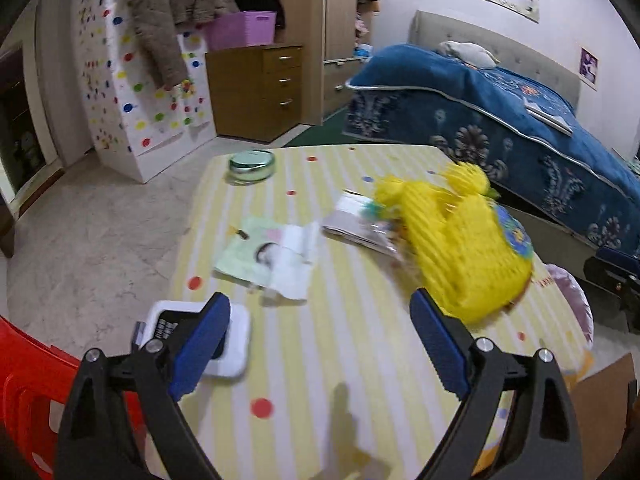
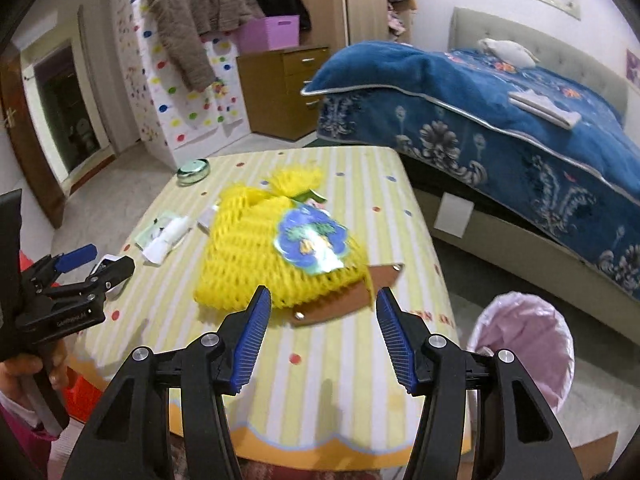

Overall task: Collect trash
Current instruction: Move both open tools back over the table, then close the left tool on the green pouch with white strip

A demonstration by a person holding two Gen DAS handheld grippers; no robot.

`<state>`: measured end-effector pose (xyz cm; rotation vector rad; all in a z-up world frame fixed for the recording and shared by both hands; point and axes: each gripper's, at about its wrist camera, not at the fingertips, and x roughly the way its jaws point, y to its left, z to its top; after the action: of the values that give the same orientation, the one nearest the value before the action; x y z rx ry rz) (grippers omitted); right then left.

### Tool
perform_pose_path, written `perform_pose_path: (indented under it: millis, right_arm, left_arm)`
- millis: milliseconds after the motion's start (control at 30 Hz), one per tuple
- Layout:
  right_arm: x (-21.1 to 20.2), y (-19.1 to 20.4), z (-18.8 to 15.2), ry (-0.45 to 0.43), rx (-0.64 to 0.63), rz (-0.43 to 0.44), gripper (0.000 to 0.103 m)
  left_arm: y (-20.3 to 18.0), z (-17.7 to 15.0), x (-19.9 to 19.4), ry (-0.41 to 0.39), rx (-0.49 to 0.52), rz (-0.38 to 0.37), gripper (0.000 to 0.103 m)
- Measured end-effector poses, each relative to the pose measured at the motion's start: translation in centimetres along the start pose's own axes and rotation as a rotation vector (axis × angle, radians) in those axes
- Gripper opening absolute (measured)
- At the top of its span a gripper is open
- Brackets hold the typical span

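On the striped table (image 2: pixel 340 392) lie one yellow foam net (image 2: pixel 256 256) and two paper scraps (image 1: pixel 272 256), both grippers (image 1: pixel 320 344) (image 2: pixel 322 336) released, empty.

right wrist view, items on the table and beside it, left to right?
Left gripper → paper scraps → yellow foam net → brown leather piece → pink-lined bin on the floor past the table edge.
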<state>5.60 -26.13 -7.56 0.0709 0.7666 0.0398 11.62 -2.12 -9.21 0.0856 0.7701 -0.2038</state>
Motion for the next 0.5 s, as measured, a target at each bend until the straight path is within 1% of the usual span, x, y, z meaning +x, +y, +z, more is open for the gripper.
perform_pose_path:
  millis: [67,167,233,333,433,500]
  right_arm:
    - [0.2,0.4,0.2,-0.005,-0.007,0.000,0.056]
    - [0.7,0.7,0.5,-0.002,-0.013,0.002,0.056]
    - [1.0,0.8,0.7,0.003,-0.017,-0.001,0.056]
    - [1.4,0.7,0.8,0.010,-0.016,-0.007,0.056]
    - [1.8,0.6,0.9,0.016,-0.015,-0.010,0.056]
    - [1.9,0.6,0.9,0.019,-0.017,-0.013,0.056]
  left_arm:
    - [1.0,0.2,0.8,0.014,-0.008,0.004,0.089]
    - [2.2,0.8,2.6,0.040,-0.011,0.044,0.089]
    - [3.0,1.4,3.7,0.051,-0.010,0.057,0.089]
    - [3.7,2.4,5.5,0.072,-0.006,0.061,0.089]
    - [4.0,3.0,8.2,0.136,0.004,0.059,0.089]
    - [3.9,3.2,9.1,0.159,0.019,0.059,0.089]
